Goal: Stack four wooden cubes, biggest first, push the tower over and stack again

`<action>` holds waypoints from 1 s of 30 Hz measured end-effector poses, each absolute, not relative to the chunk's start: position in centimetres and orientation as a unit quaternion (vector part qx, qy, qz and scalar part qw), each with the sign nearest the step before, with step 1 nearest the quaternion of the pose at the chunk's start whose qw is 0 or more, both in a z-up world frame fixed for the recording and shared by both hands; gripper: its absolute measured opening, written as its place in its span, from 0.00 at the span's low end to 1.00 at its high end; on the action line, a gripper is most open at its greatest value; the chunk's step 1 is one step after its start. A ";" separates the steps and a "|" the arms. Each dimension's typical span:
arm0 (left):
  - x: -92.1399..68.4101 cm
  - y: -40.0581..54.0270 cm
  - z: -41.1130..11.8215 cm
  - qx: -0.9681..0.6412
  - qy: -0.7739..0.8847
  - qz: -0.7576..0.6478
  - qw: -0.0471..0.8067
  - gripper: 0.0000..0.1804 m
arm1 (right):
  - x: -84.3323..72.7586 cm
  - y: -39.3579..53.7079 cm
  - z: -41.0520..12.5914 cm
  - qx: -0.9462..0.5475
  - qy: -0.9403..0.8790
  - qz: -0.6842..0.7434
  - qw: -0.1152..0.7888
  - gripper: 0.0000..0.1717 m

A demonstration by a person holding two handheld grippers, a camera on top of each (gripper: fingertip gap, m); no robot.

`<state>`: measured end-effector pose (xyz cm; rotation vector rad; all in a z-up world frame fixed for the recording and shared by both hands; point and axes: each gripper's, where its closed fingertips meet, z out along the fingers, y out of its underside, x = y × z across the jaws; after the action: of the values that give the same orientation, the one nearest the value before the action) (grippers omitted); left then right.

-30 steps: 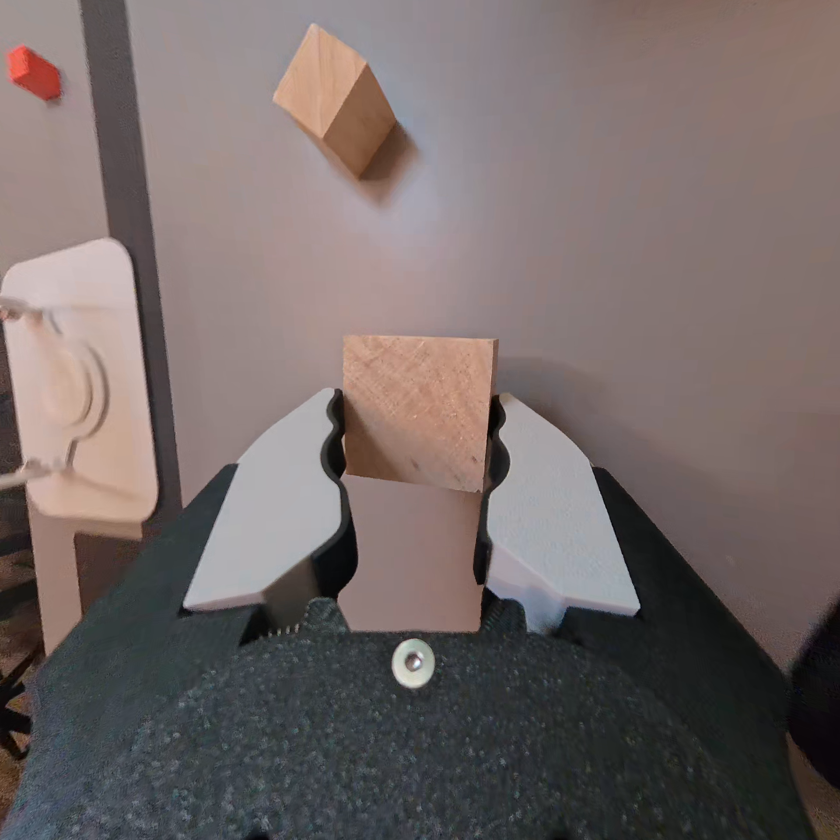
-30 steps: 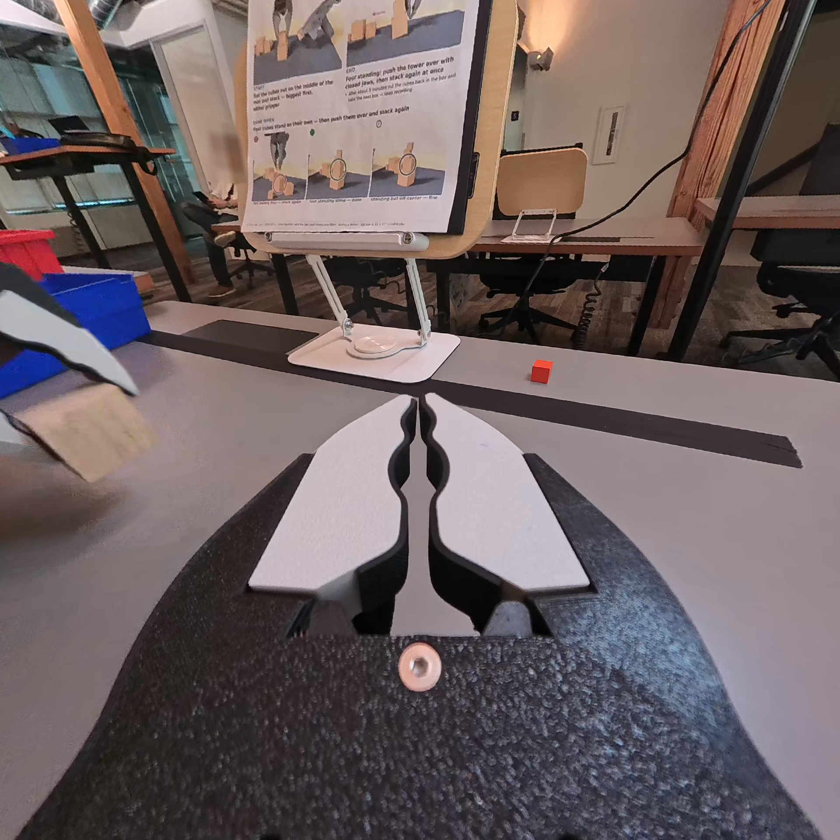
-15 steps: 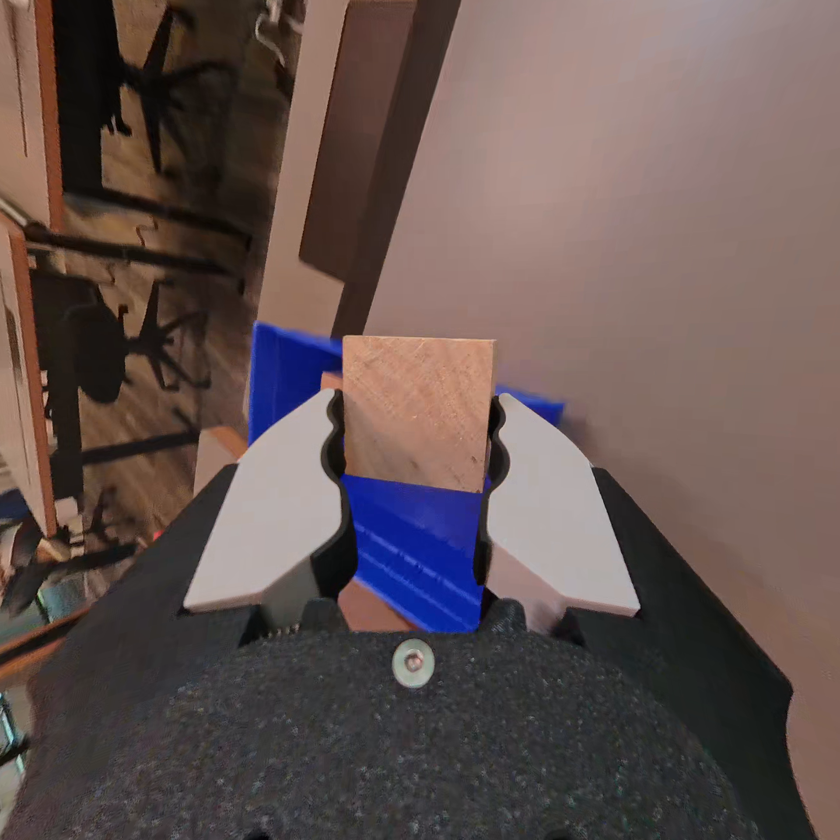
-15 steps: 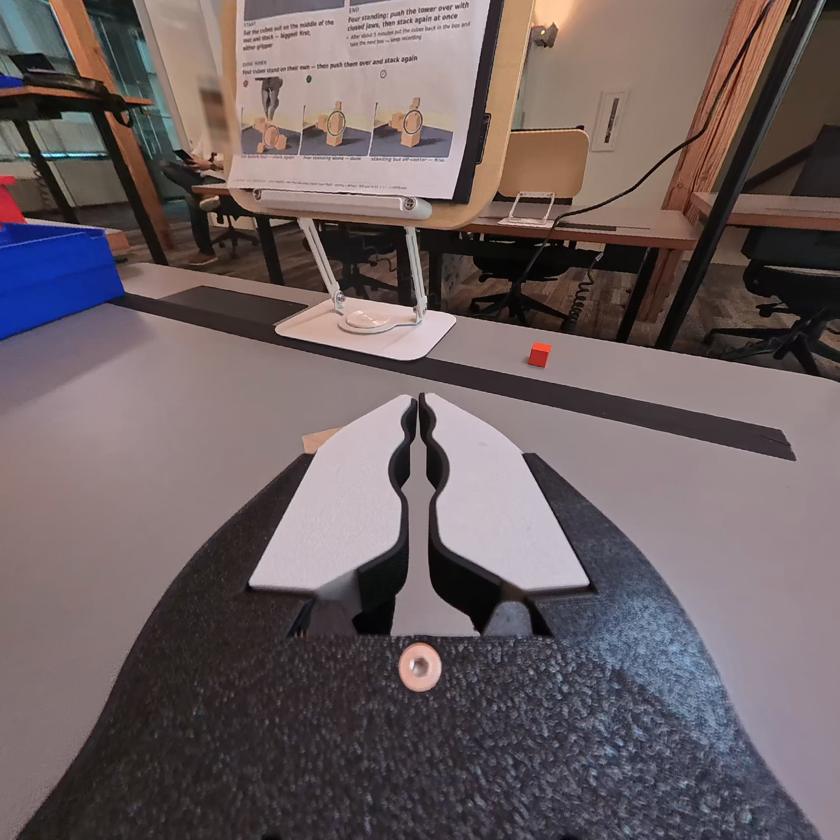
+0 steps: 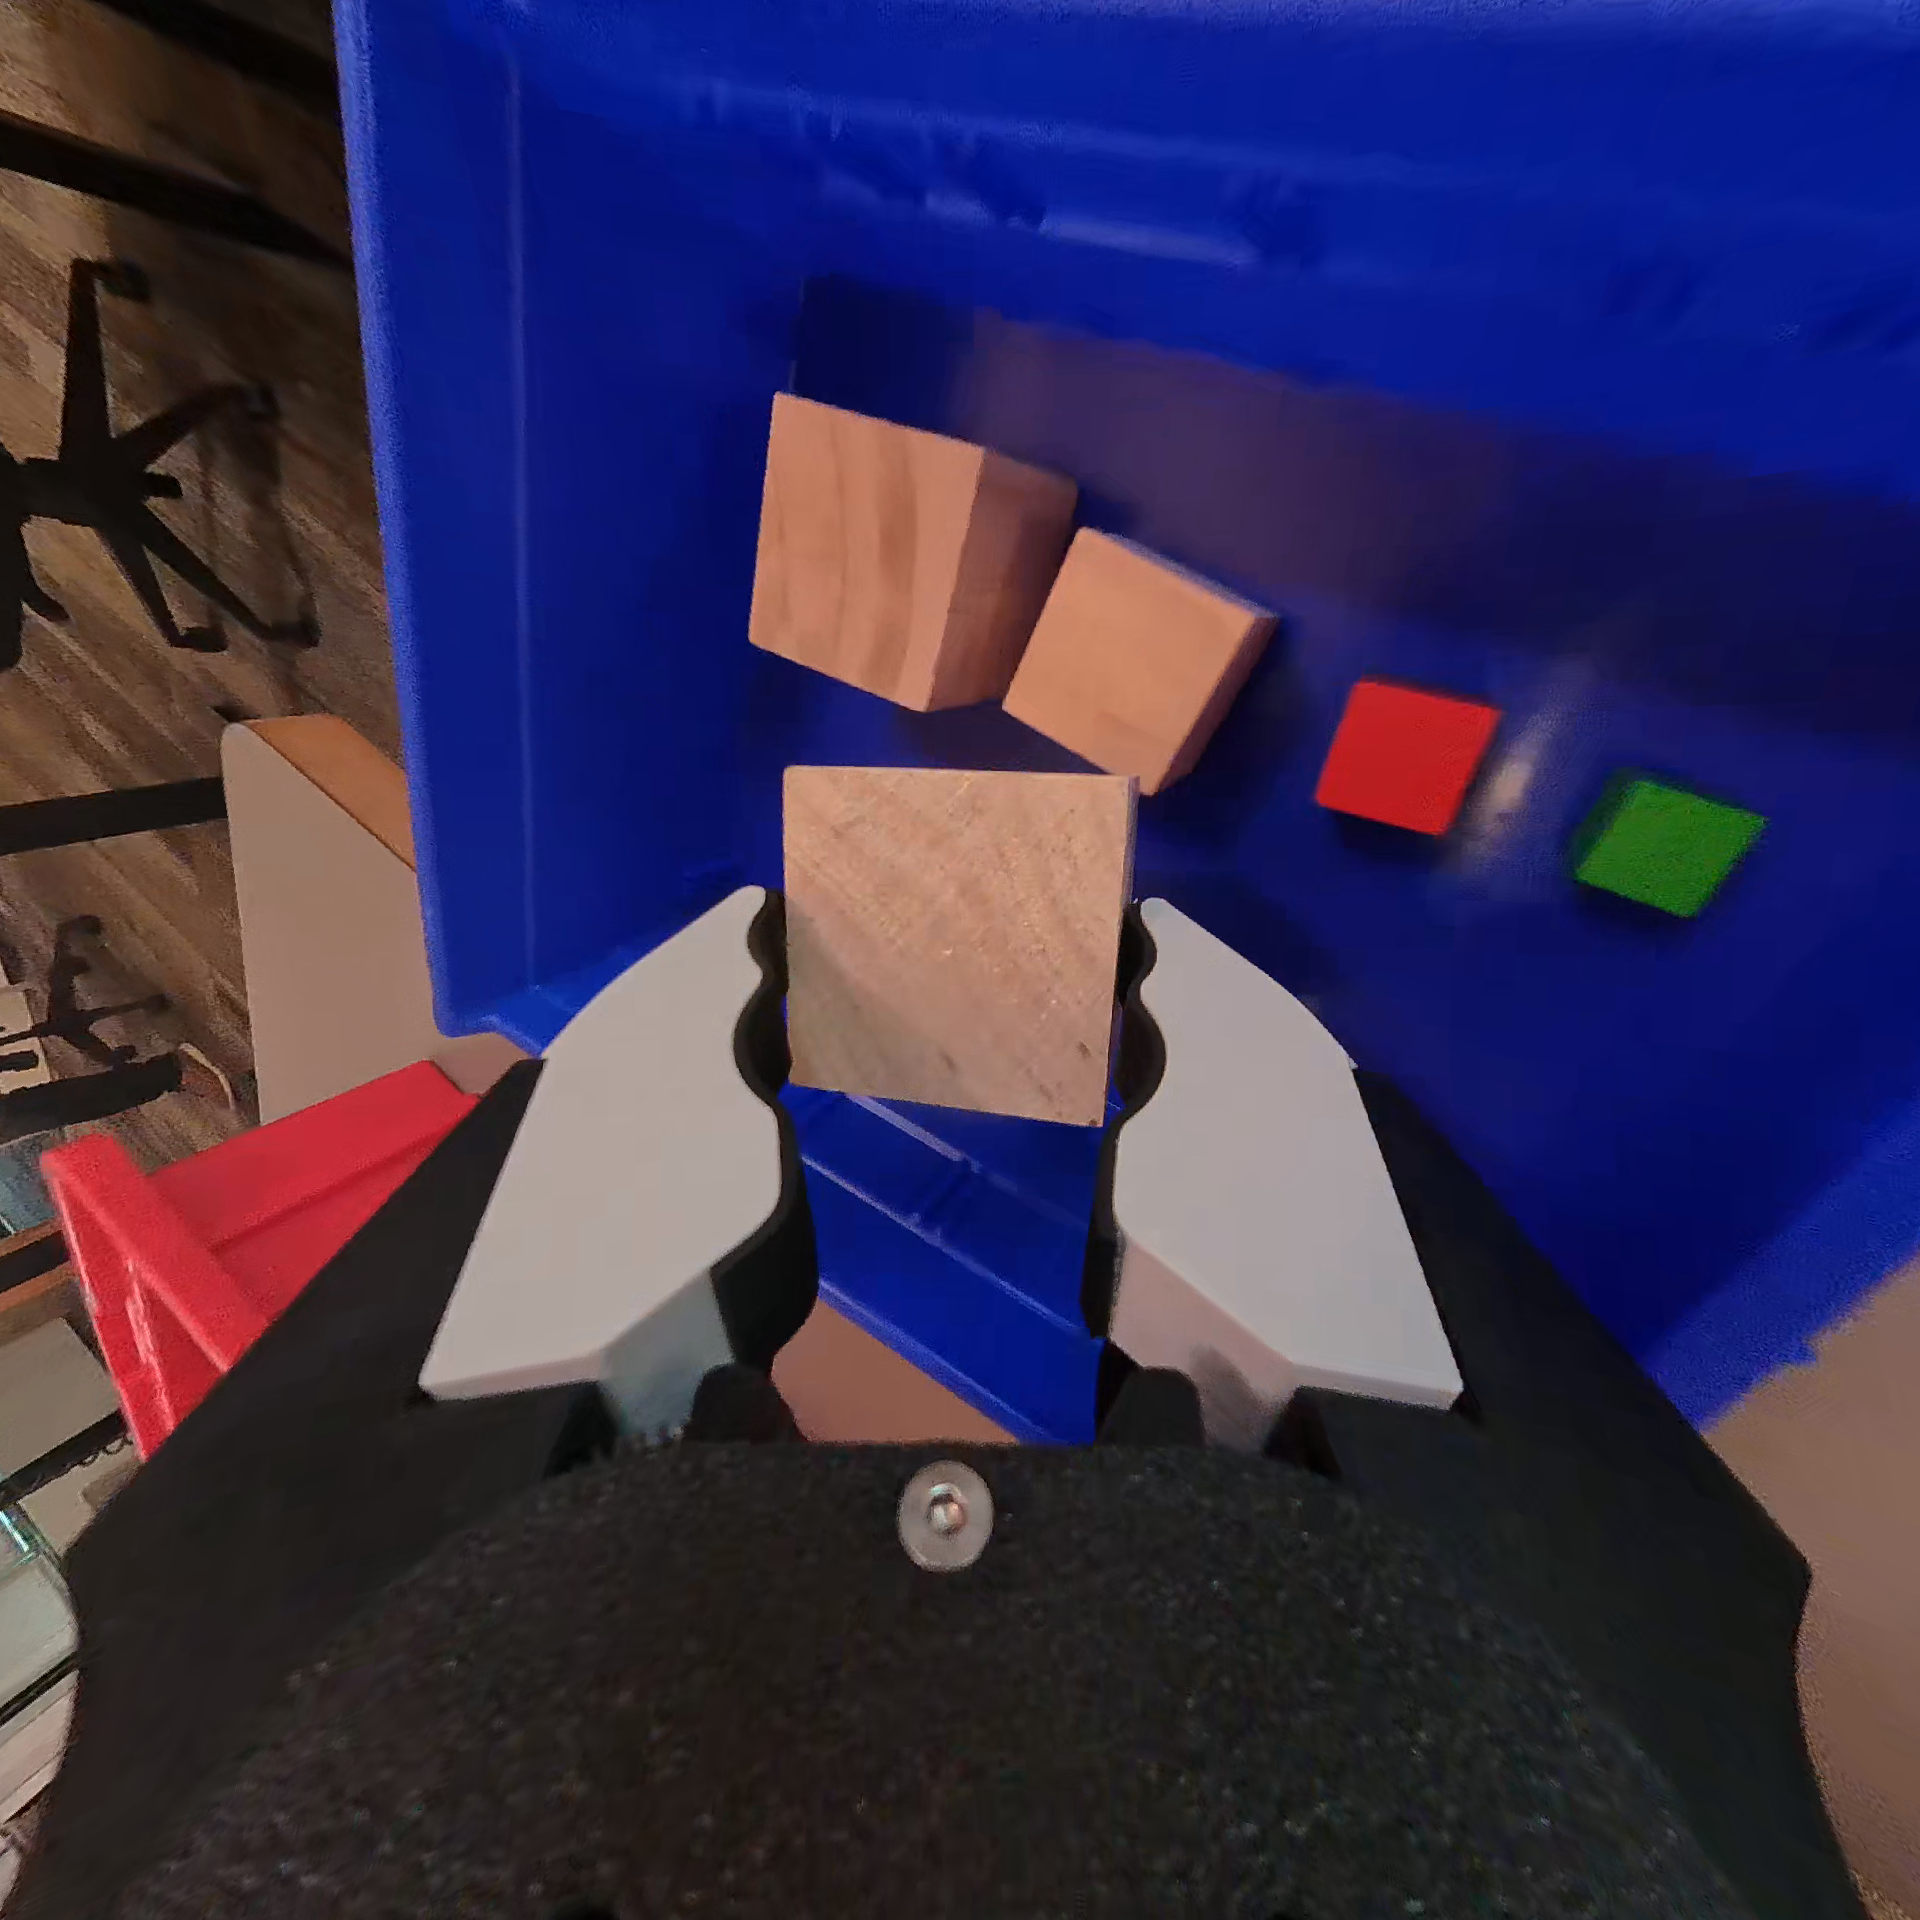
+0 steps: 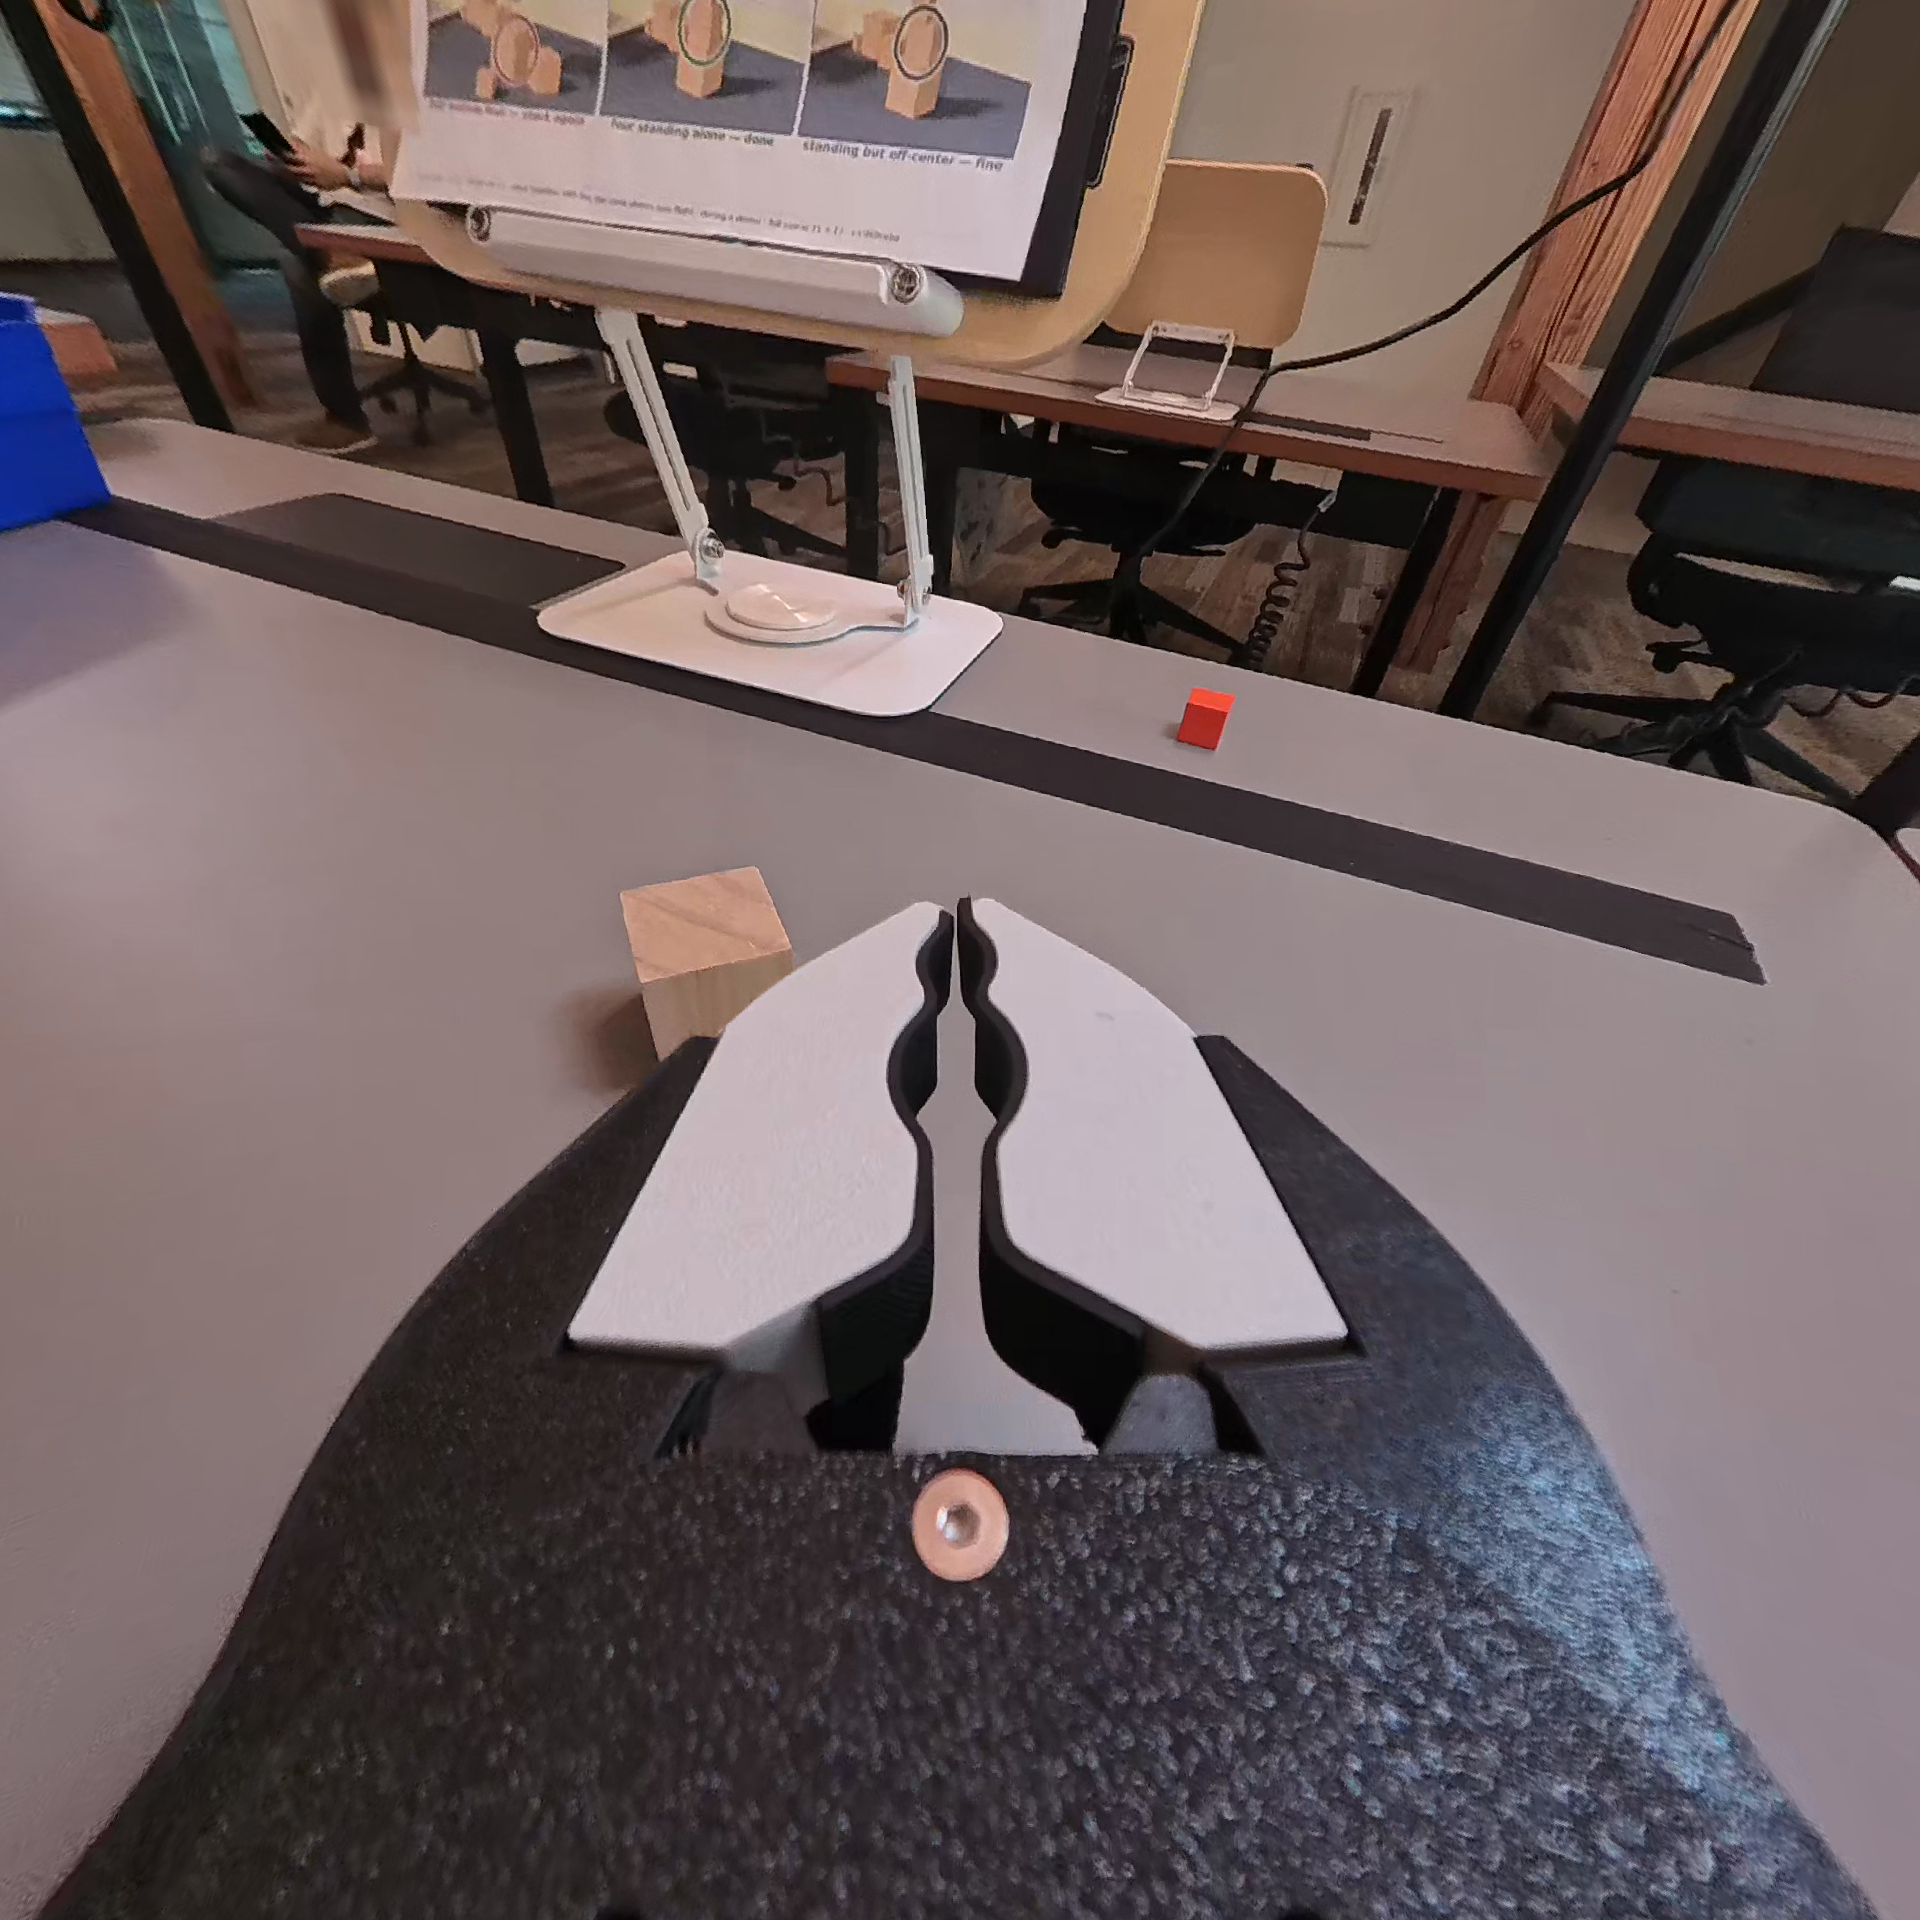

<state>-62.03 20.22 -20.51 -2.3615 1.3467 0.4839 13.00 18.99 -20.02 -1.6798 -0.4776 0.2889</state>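
Swinging off the bench, my left fingers [image 5: 951, 935] now pinch a wooden cube [image 5: 951, 945] above the blue bin [image 5: 623, 312] — release risks striking the cubes [image 5: 904, 551] below; right fingers [image 6: 956, 920] closed, empty.

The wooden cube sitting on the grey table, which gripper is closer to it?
Right. The shut right gripper sits just beside the wooden cube; the left gripper holds another block above the blue bin.
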 end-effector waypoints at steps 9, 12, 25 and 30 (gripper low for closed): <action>-64.0 23.7 -23.7 -0.846 0.488 0.145 0.159 0.34 | 13.3 19.6 -21.4 -0.750 -0.212 0.103 0.618 0.01; -64.3 24.0 -25.0 -0.841 0.501 0.149 0.142 0.34 | 13.4 19.7 -21.7 -0.754 -0.212 0.097 0.614 0.01; -65.8 24.3 -26.3 -0.829 0.520 0.174 0.114 0.34 | 13.3 19.9 -22.0 -0.757 -0.218 0.088 0.610 0.01; -67.0 24.3 -26.2 -0.820 0.525 0.207 0.096 0.34 | 13.2 19.9 -22.0 -0.757 -0.219 0.088 0.610 0.01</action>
<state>-66.98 24.26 -26.18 -2.4294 1.5552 0.6119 13.21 19.86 -22.01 -1.7469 -0.5058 0.2042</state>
